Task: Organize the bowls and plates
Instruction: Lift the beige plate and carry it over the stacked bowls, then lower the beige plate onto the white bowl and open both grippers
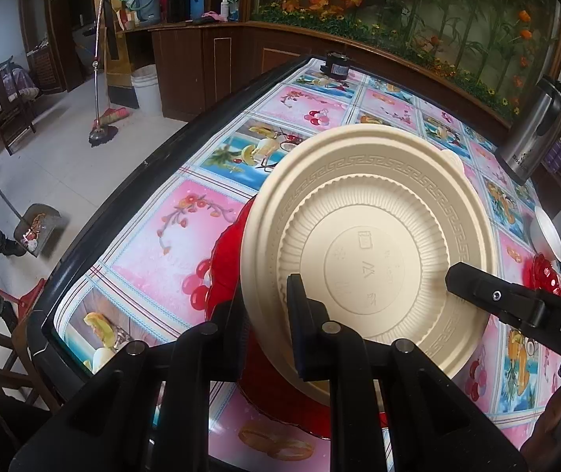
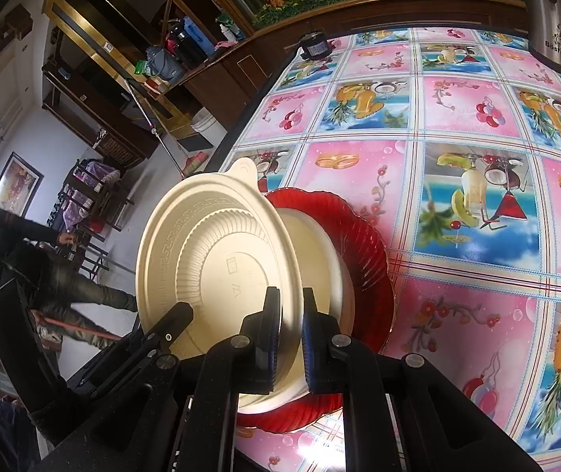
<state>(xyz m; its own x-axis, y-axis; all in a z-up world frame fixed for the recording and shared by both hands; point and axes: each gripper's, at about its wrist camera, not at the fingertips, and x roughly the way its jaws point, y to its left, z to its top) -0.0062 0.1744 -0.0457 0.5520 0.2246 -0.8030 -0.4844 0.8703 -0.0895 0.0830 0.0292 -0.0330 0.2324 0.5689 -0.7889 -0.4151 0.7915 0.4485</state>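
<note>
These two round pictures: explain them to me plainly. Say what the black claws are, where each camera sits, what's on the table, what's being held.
No robot here: a person holds a two-finger gripper in each hand, with a fisheye camera on each looking along its fingers. One picture is from the left gripper, the other from the right gripper. Both are shut on the rim of one cream plastic bowl, upside down and tilted above a red glass plate on a fruit-patterned tablecloth. A steel flask stands further back.

Red plate (image 1: 225, 263) mostly hidden under the cream bowl (image 1: 367, 236) — steel flask (image 1: 532, 133) cut off at three o'clock.
</note>
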